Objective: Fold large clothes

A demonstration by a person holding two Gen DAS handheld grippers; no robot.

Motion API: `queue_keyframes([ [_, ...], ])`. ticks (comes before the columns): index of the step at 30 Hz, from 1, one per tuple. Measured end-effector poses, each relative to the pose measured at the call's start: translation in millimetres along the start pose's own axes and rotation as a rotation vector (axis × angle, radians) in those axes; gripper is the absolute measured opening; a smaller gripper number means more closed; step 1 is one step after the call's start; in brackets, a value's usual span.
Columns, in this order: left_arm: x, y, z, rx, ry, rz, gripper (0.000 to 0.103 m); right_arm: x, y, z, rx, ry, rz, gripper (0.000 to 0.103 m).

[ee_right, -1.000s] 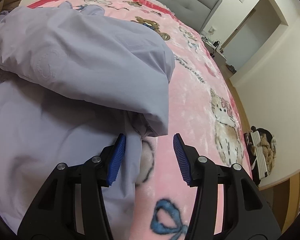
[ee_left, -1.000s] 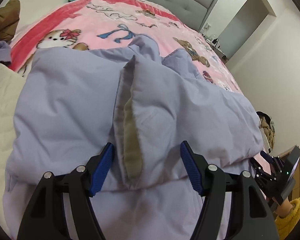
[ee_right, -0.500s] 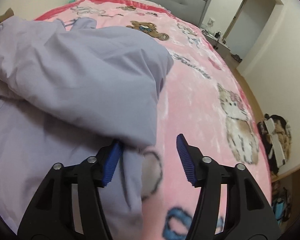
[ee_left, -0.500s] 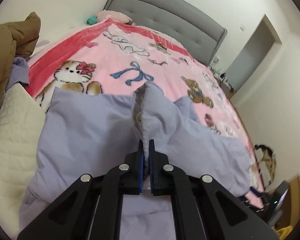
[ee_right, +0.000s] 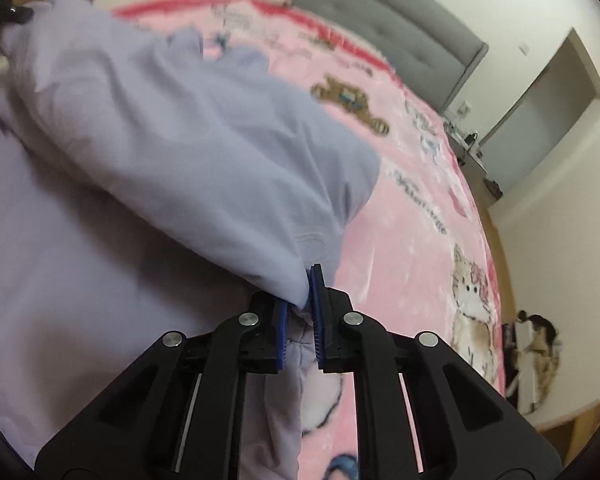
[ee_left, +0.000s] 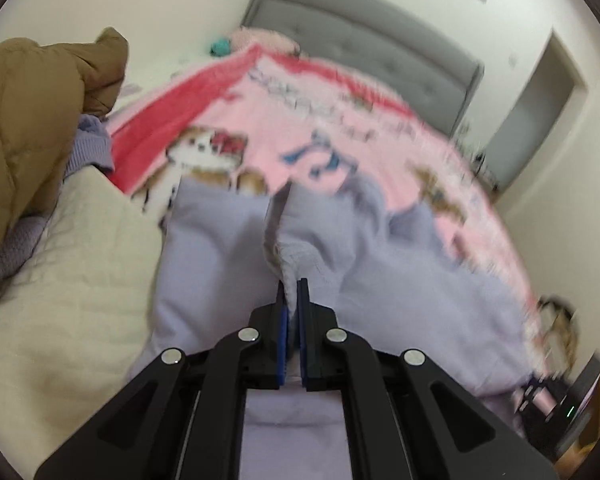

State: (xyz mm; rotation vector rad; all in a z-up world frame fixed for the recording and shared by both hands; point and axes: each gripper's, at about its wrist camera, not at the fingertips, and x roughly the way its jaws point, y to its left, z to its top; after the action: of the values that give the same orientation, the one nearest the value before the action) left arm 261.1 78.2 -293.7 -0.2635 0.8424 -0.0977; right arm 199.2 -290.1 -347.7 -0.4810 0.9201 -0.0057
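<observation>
The lilac jacket lies on the bed over the pink blanket, at the foot end, its length running across the bed from the left side toward the right edge. A raised ridge of it, with a ribbed hem showing, points up the bed toward the grey headboard. The left gripper has its jaws drawn nearly together on that ridge, the cloth pinched between the blue pads.

In the right wrist view a padded fold of the jacket slopes down from the upper left to a corner at the fingers. The right gripper has its jaws narrow and clamped on that corner, near the right edge of the bed. Beyond it the blanket shows teddy bear and kitten prints.

On the left side of the bed lies a cream quilted cover, touching the jacket's edge. Above it sits a brown padded coat with a purple knit tucked beside it. A doorway opens in the wall past the headboard. The left view is blurred.
</observation>
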Motion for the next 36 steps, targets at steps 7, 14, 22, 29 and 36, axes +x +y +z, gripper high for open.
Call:
queue_keyframes([
  [7, 33.2, 5.0, -18.9, 0.034, 0.104, 0.053, 0.005, 34.2, 18.5, -5.7, -0.077, 0.133, -0.051, 0.01],
  [14, 31.4, -4.7, -23.6, 0.124, 0.089, 0.081, 0.011, 19.9, 4.3, -3.8, 0.022, 0.127, 0.015, 0.024],
  [22, -25.5, -4.2, -37.6, 0.203, -0.003, 0.108, 0.03, -60.2, -48.8, 2.4, 0.291, -0.12, 0.203, 0.049],
  [29, 20.1, -60.4, -10.1, 0.318, 0.125, -0.083, 0.047, -14.9, -73.2, 63.6, 0.393, -0.169, 0.277, 0.035],
  [36, 62.7, -46.1, -6.5, 0.234, 0.203, -0.074, 0.048, 51.0, -57.5, 72.0, 0.397, -0.024, 0.337, 0.032],
])
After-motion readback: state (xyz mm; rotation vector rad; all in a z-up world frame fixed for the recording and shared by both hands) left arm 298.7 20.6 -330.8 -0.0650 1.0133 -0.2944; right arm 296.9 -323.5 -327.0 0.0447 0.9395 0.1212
